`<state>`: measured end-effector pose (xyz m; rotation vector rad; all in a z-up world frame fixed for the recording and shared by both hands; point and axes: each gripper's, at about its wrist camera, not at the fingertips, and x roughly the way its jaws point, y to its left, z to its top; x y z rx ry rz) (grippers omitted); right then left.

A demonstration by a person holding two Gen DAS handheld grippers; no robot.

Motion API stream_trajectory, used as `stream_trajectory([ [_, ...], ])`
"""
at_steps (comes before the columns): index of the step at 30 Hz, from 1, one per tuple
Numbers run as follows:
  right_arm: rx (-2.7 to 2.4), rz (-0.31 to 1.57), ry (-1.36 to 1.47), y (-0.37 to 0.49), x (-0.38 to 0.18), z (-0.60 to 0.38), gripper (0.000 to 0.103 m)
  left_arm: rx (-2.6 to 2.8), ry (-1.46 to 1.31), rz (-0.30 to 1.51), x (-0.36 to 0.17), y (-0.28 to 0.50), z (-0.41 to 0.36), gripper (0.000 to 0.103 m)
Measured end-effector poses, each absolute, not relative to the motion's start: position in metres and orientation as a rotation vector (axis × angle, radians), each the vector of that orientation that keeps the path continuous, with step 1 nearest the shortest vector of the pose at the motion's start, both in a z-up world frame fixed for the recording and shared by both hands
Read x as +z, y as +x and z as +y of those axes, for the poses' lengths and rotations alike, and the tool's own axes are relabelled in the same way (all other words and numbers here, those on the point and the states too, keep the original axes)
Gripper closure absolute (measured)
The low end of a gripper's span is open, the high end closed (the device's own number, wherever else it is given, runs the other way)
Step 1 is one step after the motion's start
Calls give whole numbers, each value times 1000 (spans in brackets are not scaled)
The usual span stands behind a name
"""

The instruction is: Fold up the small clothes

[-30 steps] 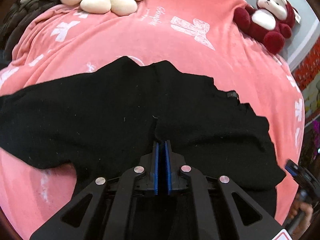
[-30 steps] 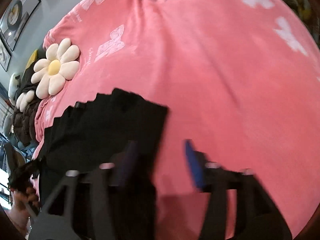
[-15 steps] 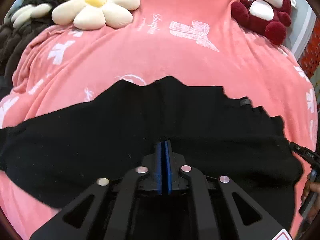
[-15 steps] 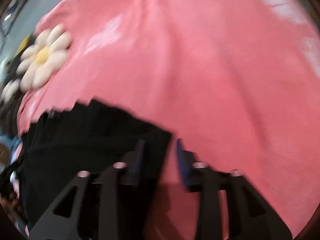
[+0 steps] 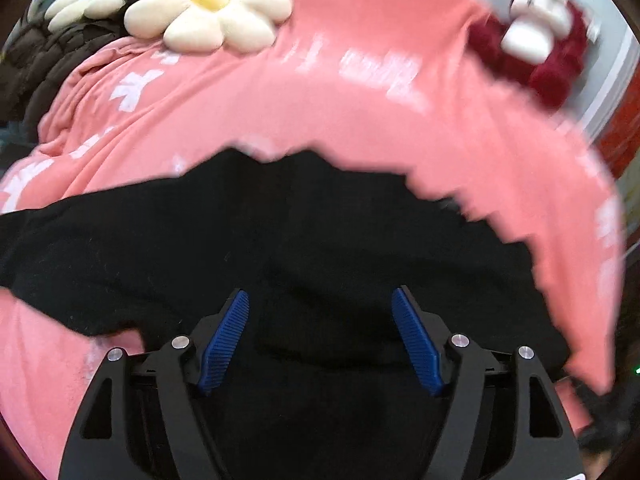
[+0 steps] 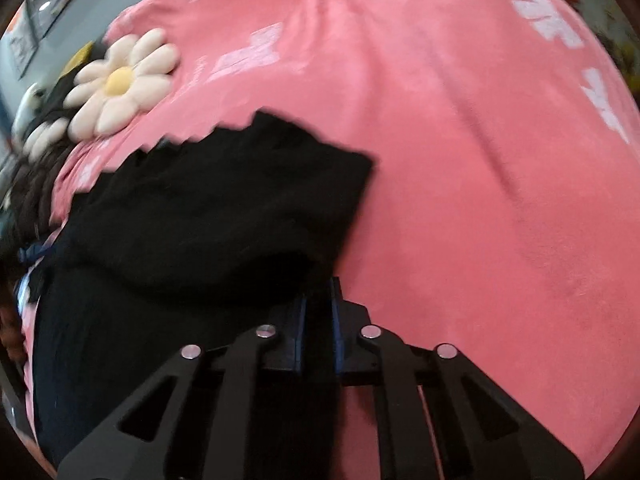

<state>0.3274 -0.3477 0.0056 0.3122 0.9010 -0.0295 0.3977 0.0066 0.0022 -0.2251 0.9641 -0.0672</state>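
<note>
We see the black garment (image 5: 304,248) spread on the pink blanket (image 5: 360,120), below the flower cushion (image 5: 212,4). Our left gripper (image 5: 320,336) is opening above it, pads clear of the cloth. Our right gripper (image 6: 318,320) is closing, pinching the garment's near right edge between its pads

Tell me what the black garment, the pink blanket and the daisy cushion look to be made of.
Black garment: apparently a soft knit, matte, with specks of lint.
Pink blanket: looks like plush fleece, a velvety nap with printed white bows.
Daisy cushion: seemingly stuffed plush, puffy cream petals round a yellow centre.
</note>
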Motion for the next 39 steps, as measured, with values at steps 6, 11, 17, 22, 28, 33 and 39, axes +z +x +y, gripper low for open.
stream_trajectory([
  [6,-31,876,468,299,2,-370,90,-67,-107,933,-4,386,-2,31],
  [11,56,754,422,296,53,-341,90,-92,-359,872,24,376,29,31],
  [17,59,927,454,335,-3,-344,101,-51,-213,1007,3,397,8,26],
  [22,29,887,391,314,32,-332,97,-88,-235,939,6,365,37,26],
  [28,169,873,189,335,58,-256,96,-123,-627,1014,-2,376,75,22],
  [33,288,890,-9,342,52,-200,53,-121,-764,1064,-6,392,79,21],
  [39,310,922,-78,360,37,-186,101,-204,-687,1078,1,414,55,80],
])
